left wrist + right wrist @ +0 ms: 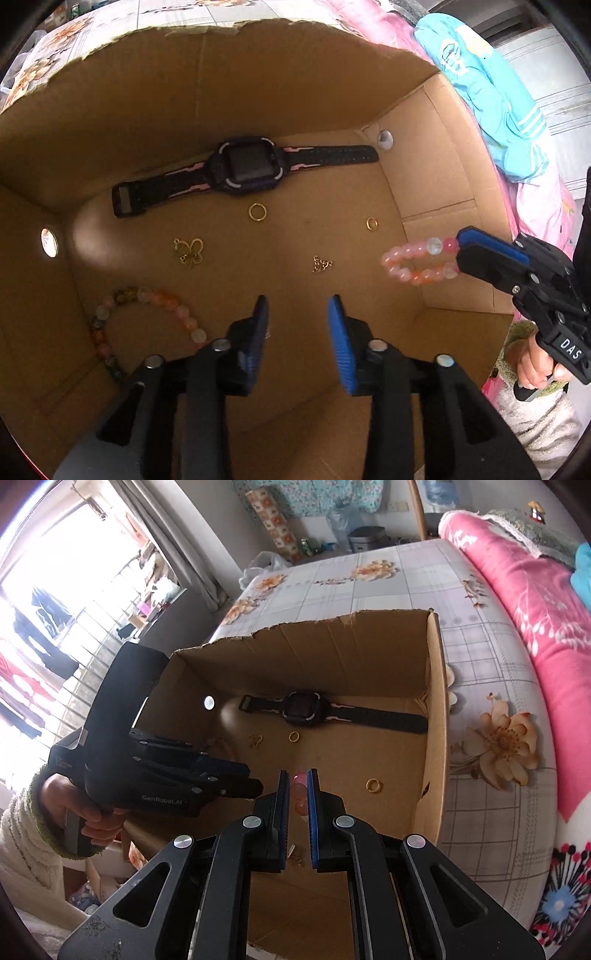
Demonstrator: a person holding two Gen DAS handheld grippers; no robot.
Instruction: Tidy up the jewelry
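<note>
A corrugated cardboard box (258, 92) with a ragged, torn top edge sits on a tablecloth (491, 672) printed with grey checks and orange flowers. On its flat brown floor lies a black smartwatch (245, 168) with a square face and a perforated rubbery strap marked in pink, stretched out along the far wall. In front of it are two small gold rings, one (257, 212) near the watch face and one (372, 223) closer to the right wall. A gold butterfly-shaped pendant (190, 251) rests left of centre, and a little crumpled gold chain piece (322, 264) lies to its right. A beaded bracelet (147, 325) of round, frosted peach, white and mottled stones curves in the near left corner.

The right gripper (460, 254), black plastic with ribbed blue pads, is clamped on a pink beaded bracelet (421, 260) of glossy pink, orange and clear round beads; the loop hangs in the air above the box floor near the right wall. In the right wrist view the beads (300, 786) show pinched between the narrow-set pads.

The left gripper (298, 314) hovers inside the box with its blue-padded fingers spread apart, holding nothing. A pink floral blanket (524, 602) and a turquoise garment (484, 96) lie beyond the box
</note>
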